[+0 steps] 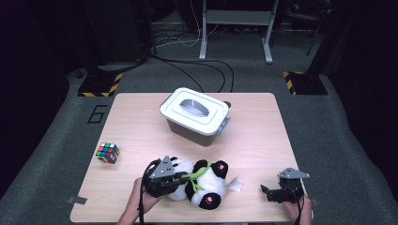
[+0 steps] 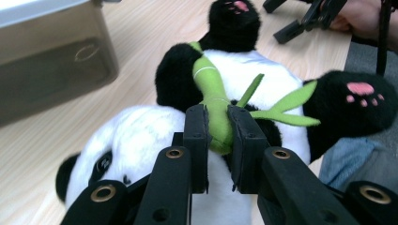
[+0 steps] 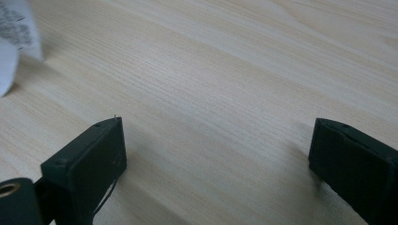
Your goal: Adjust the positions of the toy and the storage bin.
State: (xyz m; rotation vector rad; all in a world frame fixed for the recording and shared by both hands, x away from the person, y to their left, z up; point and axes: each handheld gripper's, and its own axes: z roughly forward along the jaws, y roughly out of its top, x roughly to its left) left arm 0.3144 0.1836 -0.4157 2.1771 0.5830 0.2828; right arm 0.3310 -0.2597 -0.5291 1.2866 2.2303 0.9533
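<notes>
Two risks we see. From above, the panda (image 1: 202, 183) lies at six o'clock; the left gripper (image 2: 218, 126) pinches only its green stalk (image 2: 213, 98) (stitching may tear). Idle, the right gripper (image 3: 216, 145) stands spread.

**Where there's room on this table**

Biggest obstacle is the lidded box (image 1: 196, 117) sitting dead center toward the far edge. The panda toy (image 1: 202, 185) hogs the near middle, with the left gripper (image 1: 180, 179) clamped on its green stalk (image 2: 213, 101), so that lane's blocked. A puzzle cube (image 1: 107, 153) sits near the left edge. Open wood runs between box and panda, and the whole right side is bare around the right gripper (image 1: 268, 193), whose jaws stand wide apart over the table (image 3: 225, 84).
</notes>
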